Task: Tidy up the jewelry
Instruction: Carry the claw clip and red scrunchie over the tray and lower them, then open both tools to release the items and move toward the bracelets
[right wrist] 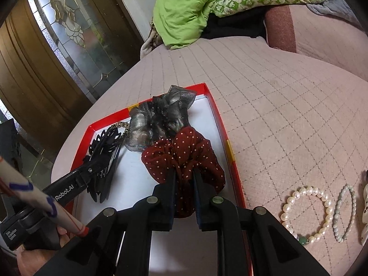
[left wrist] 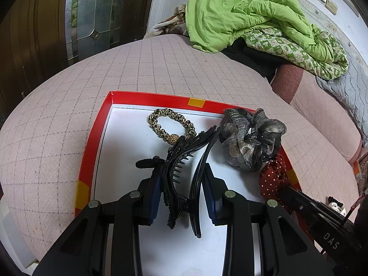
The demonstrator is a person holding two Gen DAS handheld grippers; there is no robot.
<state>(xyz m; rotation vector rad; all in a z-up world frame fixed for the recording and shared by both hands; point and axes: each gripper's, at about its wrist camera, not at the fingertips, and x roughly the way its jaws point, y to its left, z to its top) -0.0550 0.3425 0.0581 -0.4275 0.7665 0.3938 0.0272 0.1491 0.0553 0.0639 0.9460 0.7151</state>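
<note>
Both hands are putting hair things into the red tray, which sits on the bed in the middle of the frame; this looks like the putting-down step. The left gripper has its fingers partly closed on a black hair clip, low over the white tray floor; the clip's long side runs from the bottom of the frame up and a bit right, with its teeth fanned open toward the leopard band at the tray's far end. The right gripper has its fingers nearly closed, pinching the red dotted scrunchie by a fold; the rest of it bunches up toward the top of the frame, touching the grey scrunchie. It may already rest on the tray, but that is hard to see. Next, the fingers need to open and lift away; then the pearl bracelet and thin bead bracelet, lower right outside the tray, wait their turn.
</note>
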